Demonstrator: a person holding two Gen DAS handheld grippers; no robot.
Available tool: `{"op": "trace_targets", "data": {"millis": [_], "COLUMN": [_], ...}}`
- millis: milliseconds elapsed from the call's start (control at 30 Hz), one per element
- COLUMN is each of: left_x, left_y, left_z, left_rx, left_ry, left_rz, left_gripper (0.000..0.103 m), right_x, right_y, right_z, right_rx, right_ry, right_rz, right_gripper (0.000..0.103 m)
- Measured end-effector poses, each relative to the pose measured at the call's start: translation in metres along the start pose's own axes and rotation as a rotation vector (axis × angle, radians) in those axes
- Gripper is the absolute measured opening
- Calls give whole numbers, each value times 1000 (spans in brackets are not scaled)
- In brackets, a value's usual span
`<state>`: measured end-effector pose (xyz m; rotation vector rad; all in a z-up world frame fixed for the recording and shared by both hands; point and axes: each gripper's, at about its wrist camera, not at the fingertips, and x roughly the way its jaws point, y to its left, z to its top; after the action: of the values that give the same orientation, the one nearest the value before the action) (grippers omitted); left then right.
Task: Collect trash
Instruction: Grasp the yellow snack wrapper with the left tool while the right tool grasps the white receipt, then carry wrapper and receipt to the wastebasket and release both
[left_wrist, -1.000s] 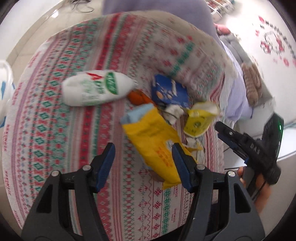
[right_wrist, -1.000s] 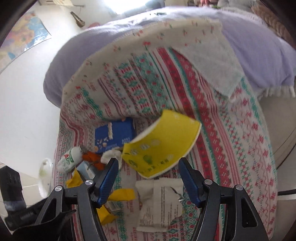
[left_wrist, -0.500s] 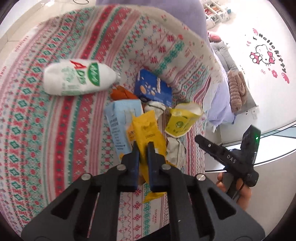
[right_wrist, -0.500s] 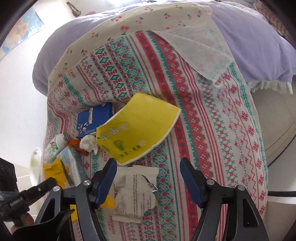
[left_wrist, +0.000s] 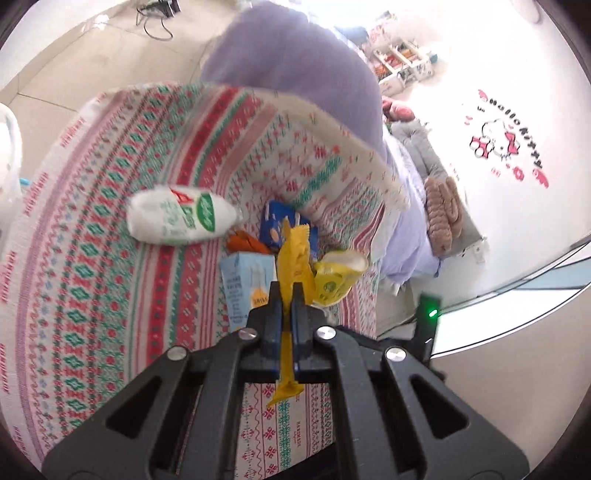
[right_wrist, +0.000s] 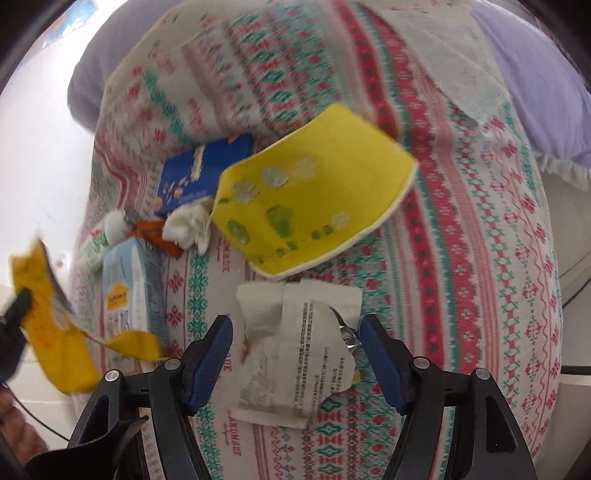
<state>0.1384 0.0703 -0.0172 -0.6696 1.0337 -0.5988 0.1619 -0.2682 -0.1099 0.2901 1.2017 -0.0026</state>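
Observation:
My left gripper (left_wrist: 287, 295) is shut on a yellow wrapper (left_wrist: 291, 251) and holds it lifted above the patterned blanket (left_wrist: 92, 295); the wrapper also shows at the left of the right wrist view (right_wrist: 44, 332). My right gripper (right_wrist: 295, 350) is open, its fingers either side of a torn white paper wrapper (right_wrist: 299, 343) lying on the blanket. Beyond it lie a crushed yellow paper cup (right_wrist: 314, 206), a tissue wad (right_wrist: 188, 225), a blue box (right_wrist: 203, 177), a light blue carton (right_wrist: 129, 288), an orange scrap (right_wrist: 155, 232) and a white bottle (left_wrist: 177, 216).
The blanket covers a bed with purple bedding (left_wrist: 295, 74) behind it. A white bag (left_wrist: 7, 166) sits at the far left edge of the left wrist view. Tiled floor (left_wrist: 74, 55) lies beyond the bed, and a white wall with a sticker (left_wrist: 506, 144) to the right.
My left gripper closed on the yellow wrapper and lifted it off the blanket, uncovering the light blue carton. My right gripper moved down closer over the torn white wrapper.

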Motion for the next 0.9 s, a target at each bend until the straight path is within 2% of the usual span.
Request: {"op": "trace_targets", "data": {"millis": [33, 67, 100, 133, 300, 500, 533, 667, 900], "left_x": [0, 2, 0, -2, -4, -14, -16, -28, -34], "left_y": [1, 2, 4, 5, 11, 18, 18, 24, 37], "left_z": [2, 3, 3, 4, 5, 9, 10, 16, 22], "left_rx": [-3, -7, -10, -11, -12, -21, -22, -32, -62], "left_ry": [-10, -19, -27, -33, -46, -63, -71, -112, -130], "left_rz": [2, 7, 15, 25, 47, 52, 51, 73, 129], "left_gripper": [5, 5, 5, 5, 5, 5, 5, 5, 5], "right_x": [2, 3, 1, -3, -40, -69, -77, -105, -98], "right_y": [6, 13, 19, 23, 33, 28, 31, 47, 80], "right_z": [-1, -2, -3, -3, -6, -13, -5, -9, -17], "right_rx": [-21, -38, -56, -67, -92, -117, -131, -195, -250], "right_ry": [-3, -6, -27, -44, -170, -230, -256, -381, -404], "right_rz": [-4, -10, -12, -15, 16, 130, 137, 125, 159], "right_gripper": [39, 39, 32, 14, 12, 12, 12, 12, 12]}}
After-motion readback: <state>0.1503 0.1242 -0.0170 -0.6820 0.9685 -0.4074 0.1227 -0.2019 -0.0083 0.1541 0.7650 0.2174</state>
